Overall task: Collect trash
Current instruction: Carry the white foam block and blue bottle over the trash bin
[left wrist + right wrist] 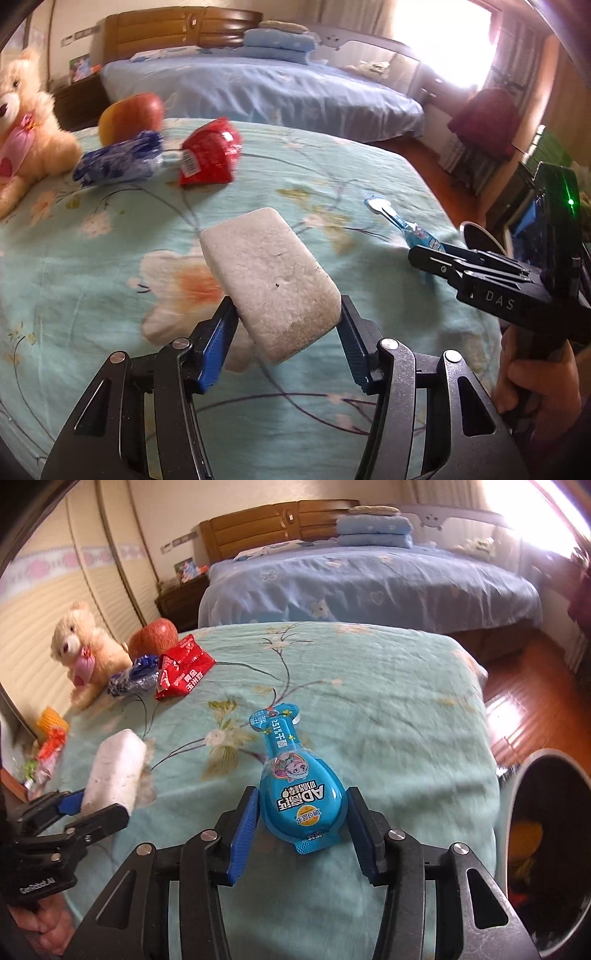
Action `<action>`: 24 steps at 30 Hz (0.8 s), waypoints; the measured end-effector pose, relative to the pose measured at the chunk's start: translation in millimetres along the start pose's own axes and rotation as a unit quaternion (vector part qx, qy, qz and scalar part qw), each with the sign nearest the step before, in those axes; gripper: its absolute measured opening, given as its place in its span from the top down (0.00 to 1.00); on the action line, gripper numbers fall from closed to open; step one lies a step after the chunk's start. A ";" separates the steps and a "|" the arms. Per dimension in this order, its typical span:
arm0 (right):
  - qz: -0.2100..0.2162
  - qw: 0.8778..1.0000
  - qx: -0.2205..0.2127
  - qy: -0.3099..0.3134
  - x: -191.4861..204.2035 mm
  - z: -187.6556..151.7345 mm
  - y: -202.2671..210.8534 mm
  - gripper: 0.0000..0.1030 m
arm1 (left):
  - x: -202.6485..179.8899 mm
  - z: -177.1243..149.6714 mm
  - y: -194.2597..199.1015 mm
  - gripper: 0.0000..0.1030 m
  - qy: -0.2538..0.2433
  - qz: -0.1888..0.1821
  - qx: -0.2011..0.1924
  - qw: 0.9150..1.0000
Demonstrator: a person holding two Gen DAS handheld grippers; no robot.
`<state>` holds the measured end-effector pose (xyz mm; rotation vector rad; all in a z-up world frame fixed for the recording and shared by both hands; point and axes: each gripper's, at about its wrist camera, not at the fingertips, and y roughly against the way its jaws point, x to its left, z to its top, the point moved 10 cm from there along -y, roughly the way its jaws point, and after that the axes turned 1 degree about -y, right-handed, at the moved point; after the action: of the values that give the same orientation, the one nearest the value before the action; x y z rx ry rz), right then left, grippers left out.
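My left gripper point(286, 317) is shut on a white foam block point(269, 280) and holds it tilted above the green floral bedspread point(92, 280). The block also shows in the right wrist view point(116, 771). My right gripper point(301, 823) is shut on a blue bottle-shaped snack package point(295, 775), held over the bed. The package also shows in the left wrist view point(406, 225). A red snack wrapper point(210, 153) and a crumpled blue wrapper point(118, 162) lie farther back on the bed.
A dark trash bin point(546, 849) stands at the bed's right edge. A teddy bear point(85, 650) and a red apple point(153, 637) sit at the back left. Orange and red scraps point(50, 738) lie at the left edge. A blue bed point(369, 579) is beyond.
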<state>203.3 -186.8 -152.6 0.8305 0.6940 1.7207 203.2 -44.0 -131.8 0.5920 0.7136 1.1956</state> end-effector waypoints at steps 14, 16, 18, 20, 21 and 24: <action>-0.007 0.997 -0.028 -0.071 -32.0 -29.1 48.8 0.53 | -58.6 -15.3 5.8 0.48 -0.051 -0.036 0.009 0.998; -0.009 0.996 -0.033 -0.077 -35.8 -31.7 55.1 0.53 | -66.4 -17.4 6.3 0.48 -0.058 -0.040 0.011 0.997; -0.011 0.996 -0.037 -0.084 -40.1 -34.1 60.4 0.53 | -72.9 -18.5 7.5 0.48 -0.064 -0.043 0.011 0.997; -0.014 0.995 -0.041 -0.091 -45.3 -36.9 65.5 0.53 | -79.9 -18.8 9.0 0.48 -0.070 -0.048 0.011 0.996; -0.015 0.995 -0.042 -0.094 -46.8 -38.0 66.8 0.53 | -82.7 -19.2 9.4 0.48 -0.073 -0.049 0.011 0.996; -0.020 0.994 -0.043 -0.101 -55.1 -43.8 72.1 0.53 | -92.6 -20.7 9.4 0.48 -0.080 -0.054 0.013 0.995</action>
<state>139.2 -261.9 -132.7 0.9100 0.4922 1.5932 162.9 -129.8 -121.6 0.6561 0.6183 1.0276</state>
